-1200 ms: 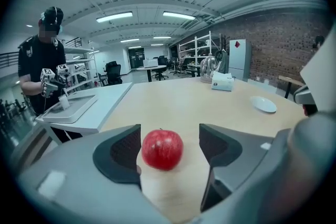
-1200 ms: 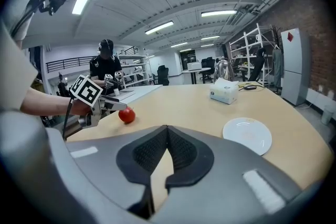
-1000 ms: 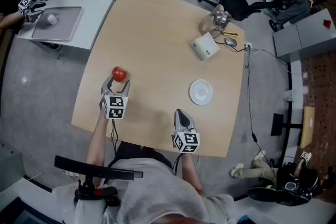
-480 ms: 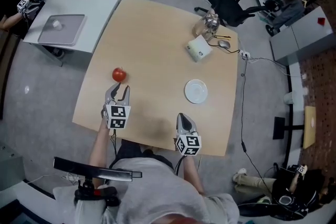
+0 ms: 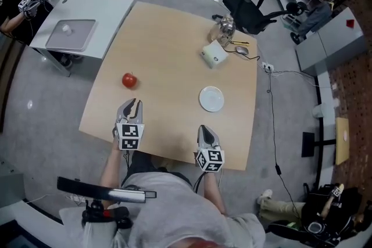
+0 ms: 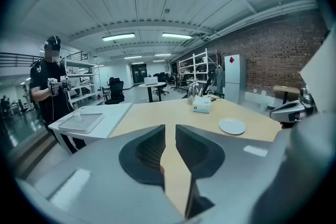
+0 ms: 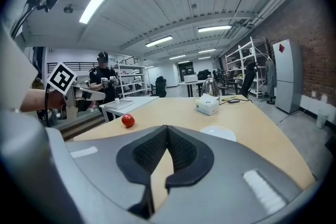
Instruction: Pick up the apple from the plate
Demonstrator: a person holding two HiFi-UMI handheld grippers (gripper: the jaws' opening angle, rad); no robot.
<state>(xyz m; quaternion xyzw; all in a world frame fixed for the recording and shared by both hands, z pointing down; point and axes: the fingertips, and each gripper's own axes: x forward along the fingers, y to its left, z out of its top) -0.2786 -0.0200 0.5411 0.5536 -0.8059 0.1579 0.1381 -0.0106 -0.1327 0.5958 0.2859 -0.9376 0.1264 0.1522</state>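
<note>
A red apple lies on the bare wooden table, left of the middle. It also shows at the left of the right gripper view. The white plate stands empty to the right, seen too as plate. My left gripper hangs near the table's front edge, a short way back from the apple. Its jaws have just been closing; a narrow gap is left, with nothing in it. My right gripper is shut and empty, near the front edge below the plate.
A white tissue box, a glass jug and a mouse sit at the table's far side. A white side table with a grey tray stands far left, a person beside it. An office chair is behind.
The left gripper, open around the apple a second ago, has drawn back towards the near edge and narrowed its jaws; the apple stays on the table. The right gripper has also drawn back.
</note>
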